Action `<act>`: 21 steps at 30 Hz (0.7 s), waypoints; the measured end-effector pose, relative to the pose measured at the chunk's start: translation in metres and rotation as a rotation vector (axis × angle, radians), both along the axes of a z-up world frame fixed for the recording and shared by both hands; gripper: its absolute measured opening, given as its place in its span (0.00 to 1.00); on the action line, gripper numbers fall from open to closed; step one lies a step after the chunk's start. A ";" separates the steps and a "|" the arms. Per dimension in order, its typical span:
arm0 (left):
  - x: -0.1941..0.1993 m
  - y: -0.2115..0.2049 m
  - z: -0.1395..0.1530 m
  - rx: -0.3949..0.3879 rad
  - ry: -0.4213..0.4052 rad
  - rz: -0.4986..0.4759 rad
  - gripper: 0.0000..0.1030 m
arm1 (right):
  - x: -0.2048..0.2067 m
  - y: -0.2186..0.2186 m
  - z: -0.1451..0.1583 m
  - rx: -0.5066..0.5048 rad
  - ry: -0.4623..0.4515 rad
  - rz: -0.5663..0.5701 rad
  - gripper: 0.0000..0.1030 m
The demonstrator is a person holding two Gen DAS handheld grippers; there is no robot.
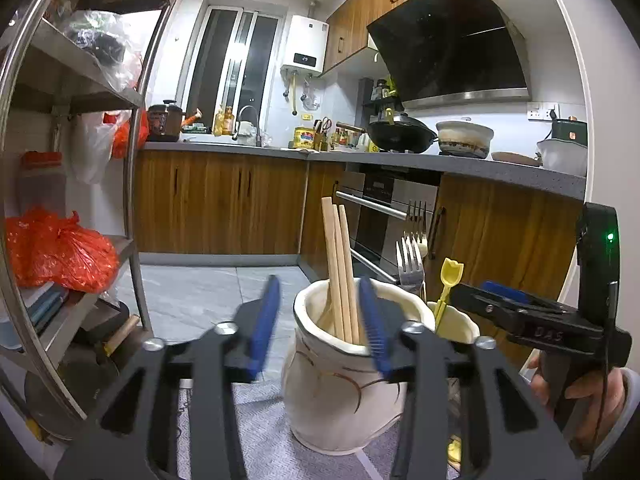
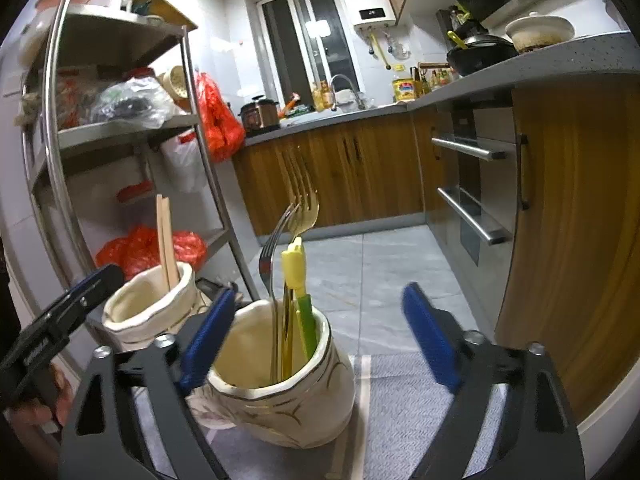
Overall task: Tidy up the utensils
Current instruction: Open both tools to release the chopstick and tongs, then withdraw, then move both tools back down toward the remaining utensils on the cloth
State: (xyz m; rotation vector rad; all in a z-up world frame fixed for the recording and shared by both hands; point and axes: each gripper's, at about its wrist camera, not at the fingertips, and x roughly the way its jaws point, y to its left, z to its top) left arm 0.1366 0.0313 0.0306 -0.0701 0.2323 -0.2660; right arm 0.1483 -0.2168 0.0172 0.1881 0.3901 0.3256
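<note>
Two cream ceramic jars side by side on a grey mat (image 1: 256, 440). Left jar (image 1: 332, 384): three wooden chopsticks (image 1: 340, 272), upright, leaning slightly. Right jar (image 2: 280, 384): two forks, one silver (image 2: 272, 256) and one gold (image 2: 306, 210), plus one yellow-and-green plastic utensil (image 2: 298, 280) standing among them. Left gripper (image 1: 320, 320) with jaws apart around the rim of the left jar, one blue pad outside the wall, the other over the mouth near the chopsticks, nothing clamped. Right gripper (image 2: 320, 332) spread wide, left pad just beside the right jar's rim, right pad well clear over the floor, nothing held. From the left wrist only: range hood, black wok (image 1: 400, 134) and white pot on the counter, oven front, right jar mostly hidden behind the left one, with only the fork heads and yellow scoop showing, a hand (image 1: 576, 392) on the right gripper's handle. From the right wrist only: inside of the right jar, green handle of the plastic utensil, both jars' mouths together, a steel shelf rack (image 2: 120, 132) holding red bags.
</note>
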 end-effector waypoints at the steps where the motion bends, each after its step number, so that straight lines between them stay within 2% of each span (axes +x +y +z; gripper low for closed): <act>1: -0.001 -0.001 0.000 0.004 -0.003 0.003 0.52 | 0.000 0.000 0.001 0.004 0.001 -0.002 0.91; 2: -0.001 -0.002 0.000 0.007 -0.006 0.006 0.54 | 0.000 -0.001 0.002 0.009 0.002 -0.002 0.92; 4: -0.002 -0.001 0.001 0.008 -0.013 0.013 0.67 | 0.000 -0.001 0.003 0.009 0.001 -0.005 0.93; 7: -0.004 0.000 0.003 -0.002 -0.027 0.023 0.82 | -0.002 0.000 0.009 -0.017 0.020 -0.025 0.94; 9: -0.005 0.001 0.004 -0.009 -0.034 0.026 0.87 | -0.003 0.002 0.013 -0.054 0.046 -0.049 0.94; 15: -0.009 -0.002 0.008 -0.009 -0.044 0.034 0.94 | -0.020 0.001 0.028 -0.107 0.056 -0.062 0.95; 21: -0.014 -0.006 0.020 0.014 -0.028 0.026 0.94 | -0.040 -0.009 0.030 -0.104 0.061 -0.075 0.95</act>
